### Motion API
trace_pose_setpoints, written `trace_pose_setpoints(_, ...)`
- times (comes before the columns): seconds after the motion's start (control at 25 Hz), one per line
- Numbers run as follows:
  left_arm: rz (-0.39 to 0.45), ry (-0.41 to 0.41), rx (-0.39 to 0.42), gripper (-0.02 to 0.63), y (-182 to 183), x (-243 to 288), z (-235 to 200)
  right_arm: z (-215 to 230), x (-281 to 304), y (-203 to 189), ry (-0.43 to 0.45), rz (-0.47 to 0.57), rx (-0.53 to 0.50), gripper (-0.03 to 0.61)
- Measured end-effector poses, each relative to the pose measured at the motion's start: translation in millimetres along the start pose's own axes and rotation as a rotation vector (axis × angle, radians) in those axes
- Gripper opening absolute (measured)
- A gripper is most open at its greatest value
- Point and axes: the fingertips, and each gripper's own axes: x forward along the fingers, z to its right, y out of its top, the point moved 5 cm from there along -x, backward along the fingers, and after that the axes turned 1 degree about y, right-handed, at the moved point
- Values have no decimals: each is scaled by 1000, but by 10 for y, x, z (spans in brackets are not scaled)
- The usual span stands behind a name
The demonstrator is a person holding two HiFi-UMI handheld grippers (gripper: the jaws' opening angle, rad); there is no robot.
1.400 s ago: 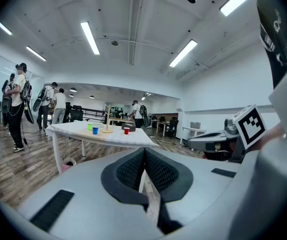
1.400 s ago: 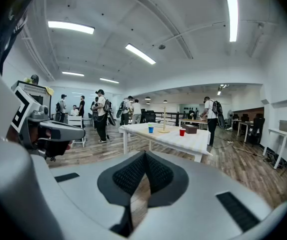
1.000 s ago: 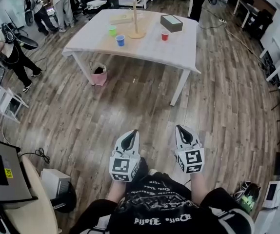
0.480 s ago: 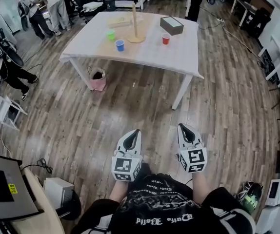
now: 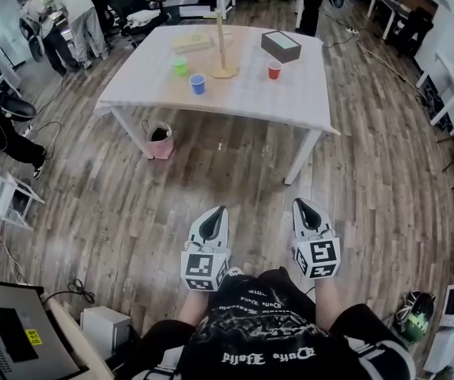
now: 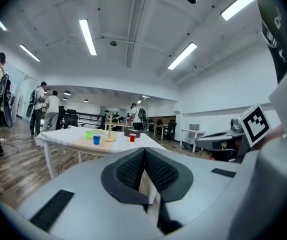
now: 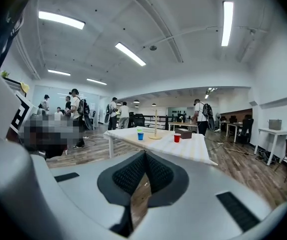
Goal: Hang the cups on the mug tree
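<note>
Cups: three stand upright on the white tabletop (image 5: pixel 251 93). The blue cup (image 5: pixel 198 83) is nearest, the green cup (image 5: pixel 180 66) is just beyond it to the left, and the red cup (image 5: pixel 274 70) is off to the right. Their insides are too small to make out.
Mug tree: the wooden mug tree (image 5: pixel 222 42) stands between the blue and red cups, and every cup is apart from it.
Dark box (image 5: pixel 281 46): far right of the tree, pale top.
Pink bin (image 5: pixel 160 141): on the floor (image 5: pixel 211 172) by the tabletop's left leg, something dark inside.
Left gripper (image 5: pixel 215 210): near, fingers (image 6: pixel 133 171) pressed together, gripping nothing.
Right gripper (image 5: pixel 302 204): fingers likewise closed and empty.
Cups versus fingers: well apart. The cups are far ahead across the floor, and both grippers point towards them.
</note>
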Motion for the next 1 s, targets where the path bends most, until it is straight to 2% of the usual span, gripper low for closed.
trace_pose_setpoints(0.48, -16, -38, -21, 20, -36, 321, -313, -50, 530, -23, 24, -41, 6, 9)
trace_pose_setpoints(0.72, -16, -34, -52, 20, -6, 794, -454, 299, 1115, 47, 59, -43, 9, 9)
trace_pose_setpoints(1.0, -34, 4, -62, 20, 205, 1718, -659, 868, 2062, 262, 119, -38, 54, 9)
